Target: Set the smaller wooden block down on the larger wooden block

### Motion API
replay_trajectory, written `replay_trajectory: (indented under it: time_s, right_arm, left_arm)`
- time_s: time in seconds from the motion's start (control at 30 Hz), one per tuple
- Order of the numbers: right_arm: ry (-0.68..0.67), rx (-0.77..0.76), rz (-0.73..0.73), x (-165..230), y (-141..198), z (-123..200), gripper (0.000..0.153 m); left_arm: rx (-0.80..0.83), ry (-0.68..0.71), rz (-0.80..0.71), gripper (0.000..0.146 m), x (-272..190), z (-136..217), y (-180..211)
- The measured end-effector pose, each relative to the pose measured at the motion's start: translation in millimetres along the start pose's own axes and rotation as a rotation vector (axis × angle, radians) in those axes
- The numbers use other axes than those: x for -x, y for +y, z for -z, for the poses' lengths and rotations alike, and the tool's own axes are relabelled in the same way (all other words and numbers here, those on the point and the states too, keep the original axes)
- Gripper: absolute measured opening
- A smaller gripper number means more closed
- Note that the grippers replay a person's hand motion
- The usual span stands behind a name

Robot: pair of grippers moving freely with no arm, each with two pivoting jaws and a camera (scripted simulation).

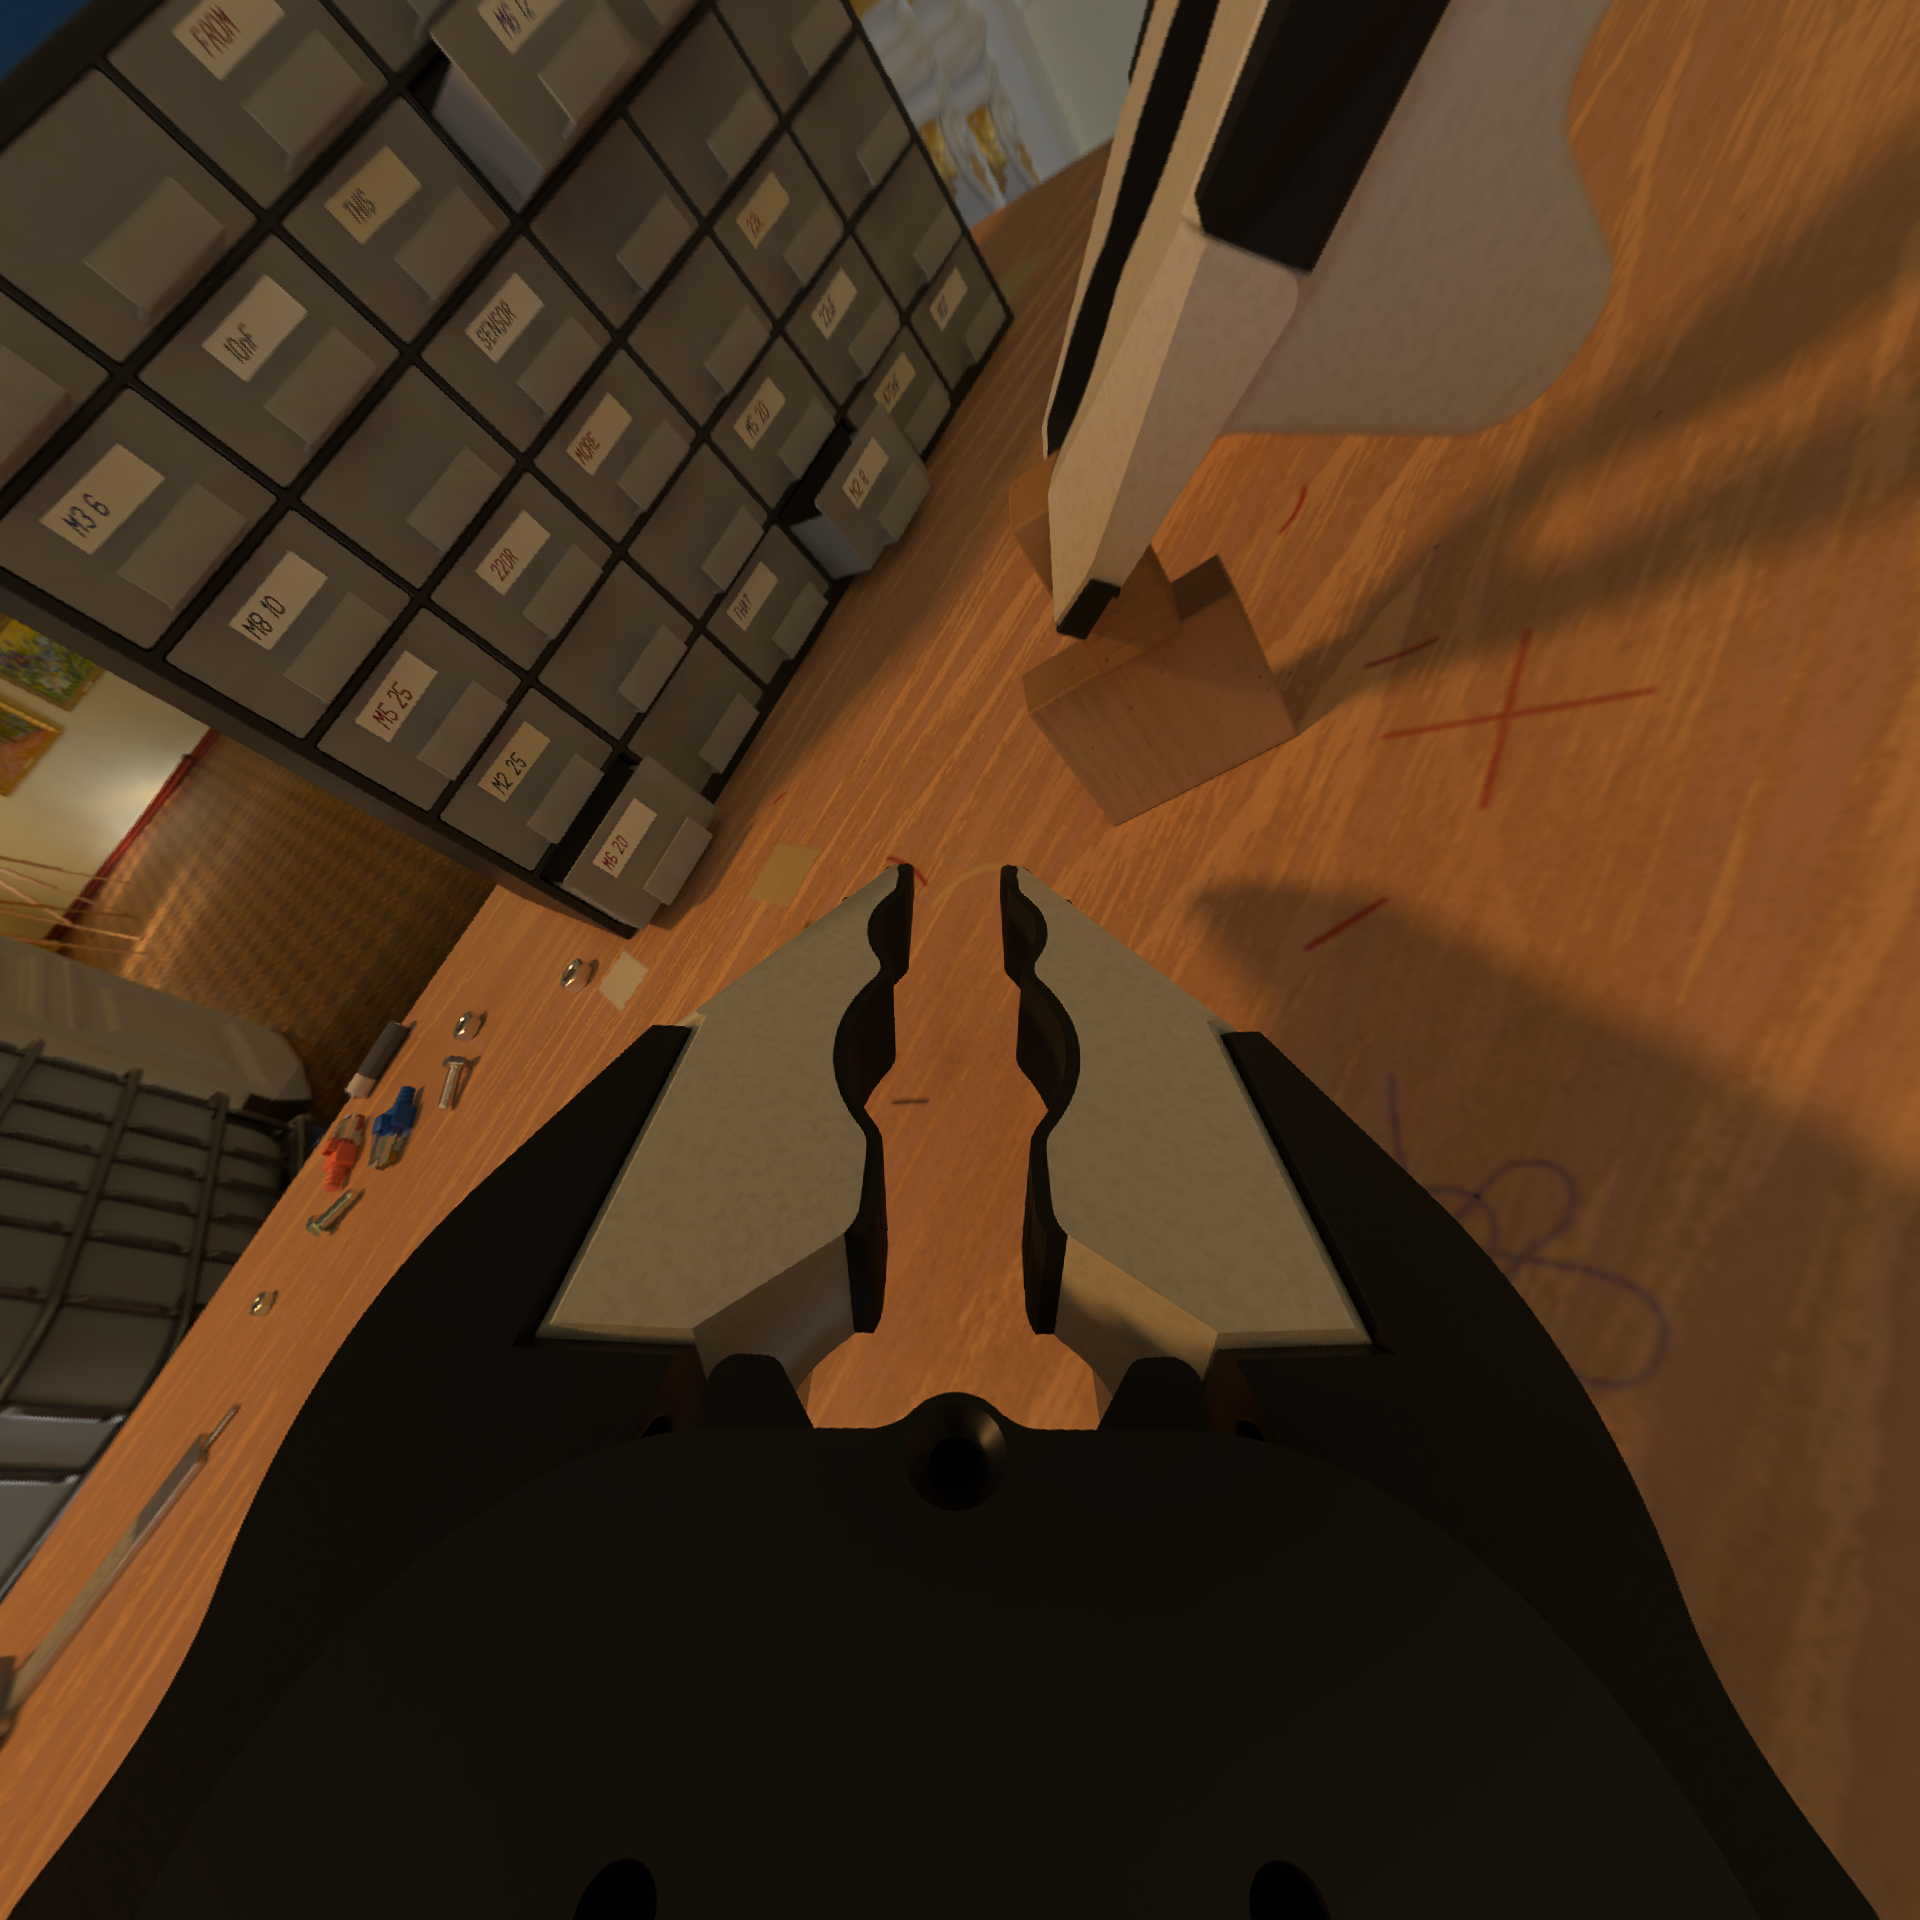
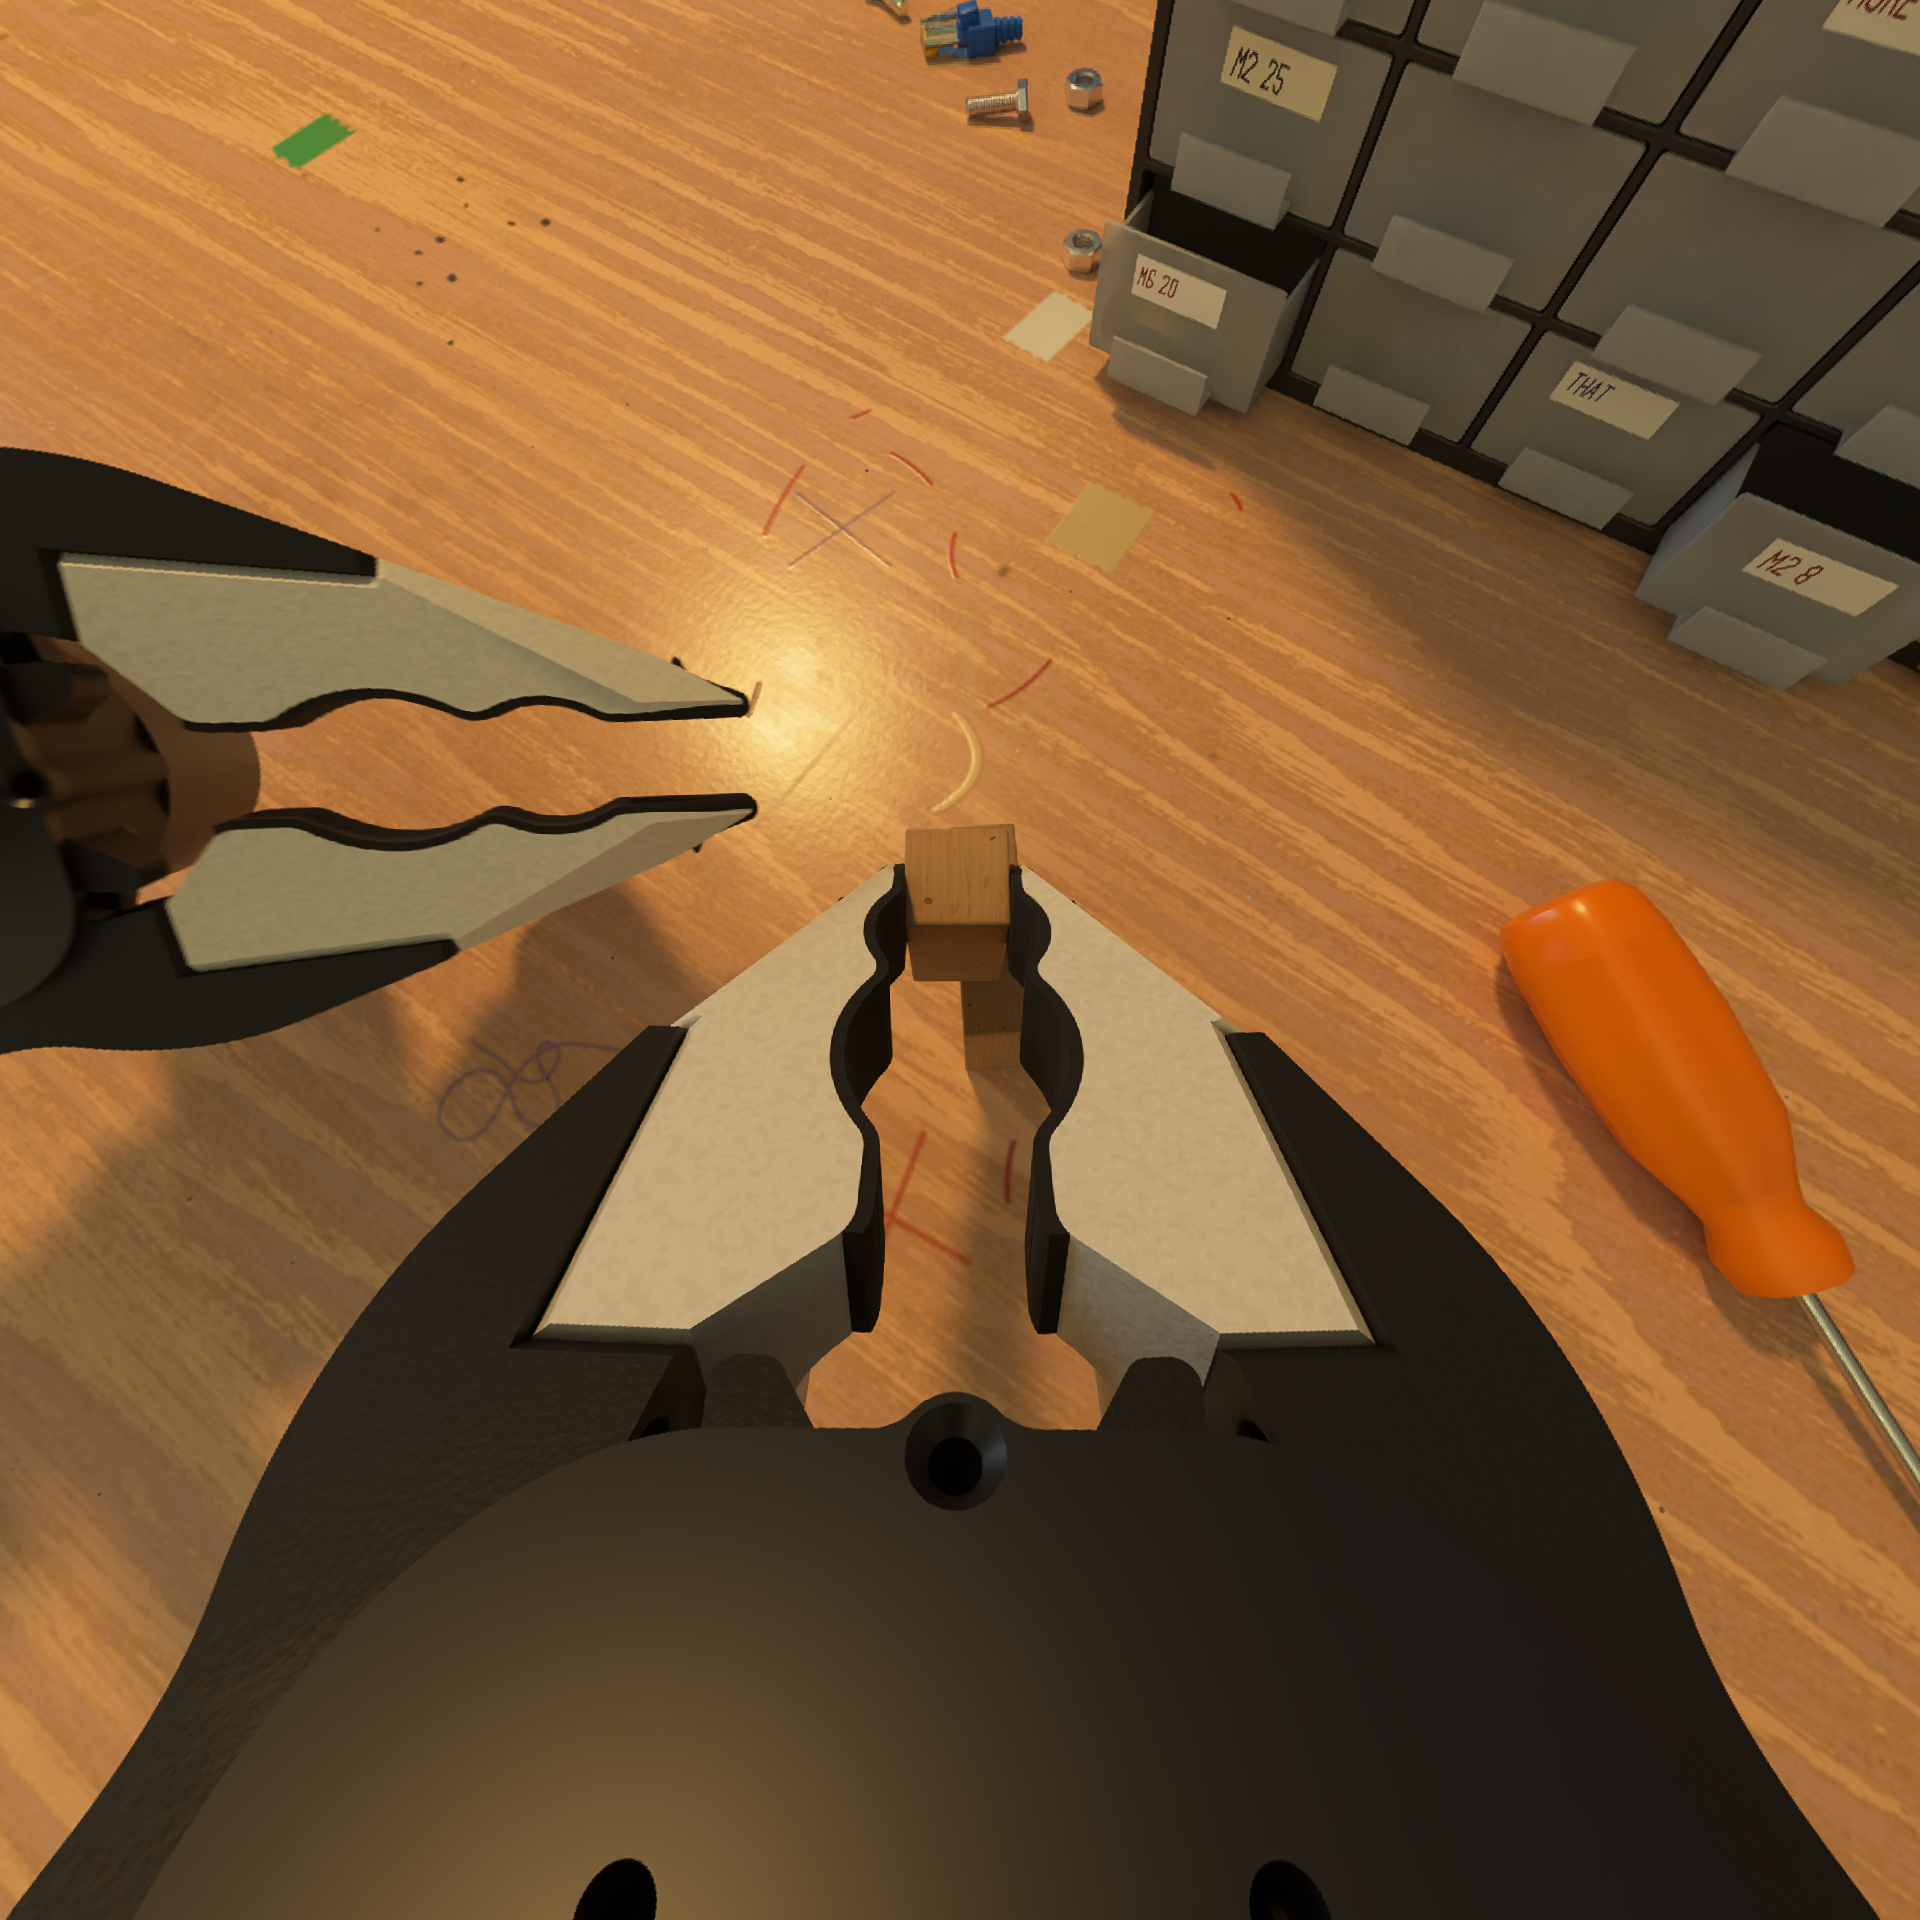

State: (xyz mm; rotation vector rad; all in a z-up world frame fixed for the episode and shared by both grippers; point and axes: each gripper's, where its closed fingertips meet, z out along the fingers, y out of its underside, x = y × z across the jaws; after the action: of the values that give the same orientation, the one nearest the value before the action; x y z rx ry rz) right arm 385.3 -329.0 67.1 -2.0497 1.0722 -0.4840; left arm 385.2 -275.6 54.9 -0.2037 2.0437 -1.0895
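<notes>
Right gripper (image 2: 958, 883): pinching the smaller wooden block (image 2: 958, 878) at its two side faces, centre of frame.
Larger wooden block (image 1: 1153, 717): on the wooden table (image 1: 1558, 1039), upper right, under the smaller one.
Left gripper (image 1: 956, 883): slightly spread, holds nothing.
Handling: probably light, stiff, smooth; grip the flat sides.

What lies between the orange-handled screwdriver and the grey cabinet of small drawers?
Nothing. In the right wrist view, only bare wooden tabletop separates the orange-handled screwdriver from the grey cabinet of small drawers.

Jaws clamp smaller wooden block (image 2: 958, 883)
</notes>
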Motion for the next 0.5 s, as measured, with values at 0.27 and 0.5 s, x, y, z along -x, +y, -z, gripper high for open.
replay_trajectory:
  time_s: [0.27, 0.5]
  right_arm:
    - [0.002, -0.006, 0.013, 0, -1, -1, 0.018]
    - [-0.008, -0.005, 0.030, 0, -1, -1, 0.018]
  left_arm:
    - [-0.034, 0.118, 0.072, 0.000, -12, 1, -7]
    - [-0.031, 0.130, 0.054, 0.000, -15, -4, -7]
